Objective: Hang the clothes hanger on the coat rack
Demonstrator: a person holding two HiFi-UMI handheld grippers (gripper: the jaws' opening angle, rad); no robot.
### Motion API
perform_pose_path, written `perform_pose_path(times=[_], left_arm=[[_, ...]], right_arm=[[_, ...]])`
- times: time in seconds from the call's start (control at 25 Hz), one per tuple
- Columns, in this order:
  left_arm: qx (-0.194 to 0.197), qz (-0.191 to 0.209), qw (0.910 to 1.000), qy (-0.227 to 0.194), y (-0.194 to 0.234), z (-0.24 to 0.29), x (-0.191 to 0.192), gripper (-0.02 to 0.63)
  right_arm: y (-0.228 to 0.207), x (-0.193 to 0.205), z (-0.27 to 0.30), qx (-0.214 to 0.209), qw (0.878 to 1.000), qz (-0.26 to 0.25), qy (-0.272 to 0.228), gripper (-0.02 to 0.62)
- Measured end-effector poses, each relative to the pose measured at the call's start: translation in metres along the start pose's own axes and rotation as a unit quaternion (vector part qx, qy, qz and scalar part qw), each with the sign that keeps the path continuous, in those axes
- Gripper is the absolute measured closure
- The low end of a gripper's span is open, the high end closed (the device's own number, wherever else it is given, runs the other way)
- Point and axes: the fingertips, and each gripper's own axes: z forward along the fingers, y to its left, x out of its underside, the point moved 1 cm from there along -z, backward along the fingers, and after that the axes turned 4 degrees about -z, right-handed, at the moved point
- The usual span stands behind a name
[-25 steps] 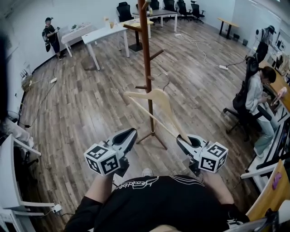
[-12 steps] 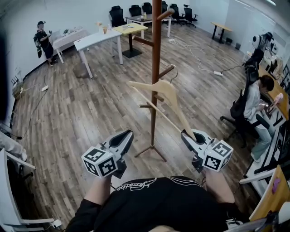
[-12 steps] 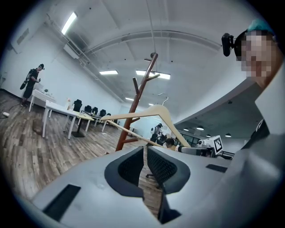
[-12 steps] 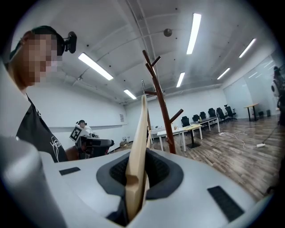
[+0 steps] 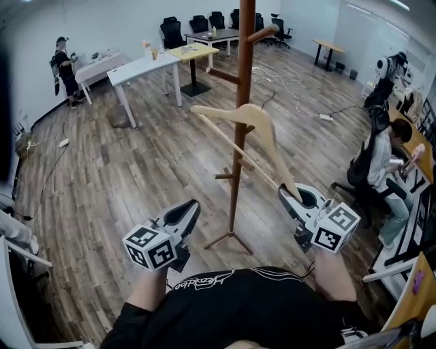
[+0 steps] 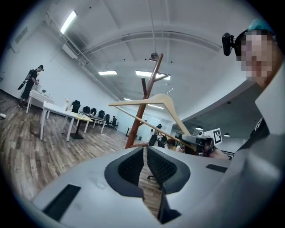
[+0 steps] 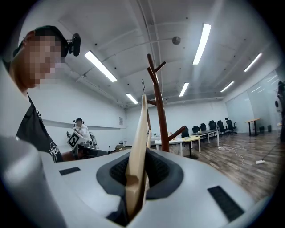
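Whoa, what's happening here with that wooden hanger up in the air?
A person holds a gripper in each hand. The right gripper has its jaws shut on one end of the wooden hanger, holding it up right beside the coat rack. It isn't hanging on the rack yet. The left gripper is shut and holds nothing.

You're standing on a wood-plank floor [image 5: 136, 170] with white walls [image 5: 102, 20] around you. White tables [image 5: 139, 68] and black office chairs [image 5: 170, 31] line the far end. Long strip lights [image 7: 202, 42] glow overhead.
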Motion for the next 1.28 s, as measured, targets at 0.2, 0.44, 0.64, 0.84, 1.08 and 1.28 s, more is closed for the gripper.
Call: perform_pose_path(times=[0.2, 0.44, 0.64, 0.84, 1.08, 1.28], left_arm=[[-0.006, -0.007, 0.9999, -0.006, 0.014, 0.012, -0.006, 0.574], [-0.017, 0.001, 0.9997, -0.018, 0.030, 0.021, -0.027, 0.574], [-0.031, -0.009, 0.9991, -0.027, 0.041, 0.022, -0.033, 0.574], [-0.034, -0.018, 0.9988, -0.029, 0.051, 0.029, -0.033, 0.574], [-0.038, -0.027, 0.9985, -0.028, 0.058, 0.034, -0.027, 0.574], [-0.042, -0.032, 0.9981, -0.031, 0.065, 0.033, -0.020, 0.574]], right_arm=[[-0.018, -0.012, 0.019, 0.000, 1.000, -0.010, 0.004, 0.532], [-0.036, -0.018, 0.036, -0.018, 1.000, -0.002, -0.008, 0.532], [-0.042, -0.021, 0.049, -0.031, 0.999, -0.013, 0.006, 0.532], [-0.045, -0.016, 0.061, -0.044, 0.999, -0.003, 0.018, 0.532], [-0.052, -0.008, 0.070, -0.052, 0.998, 0.020, 0.022, 0.532], [-0.052, 0.004, 0.075, -0.061, 0.997, 0.034, 0.026, 0.532]])
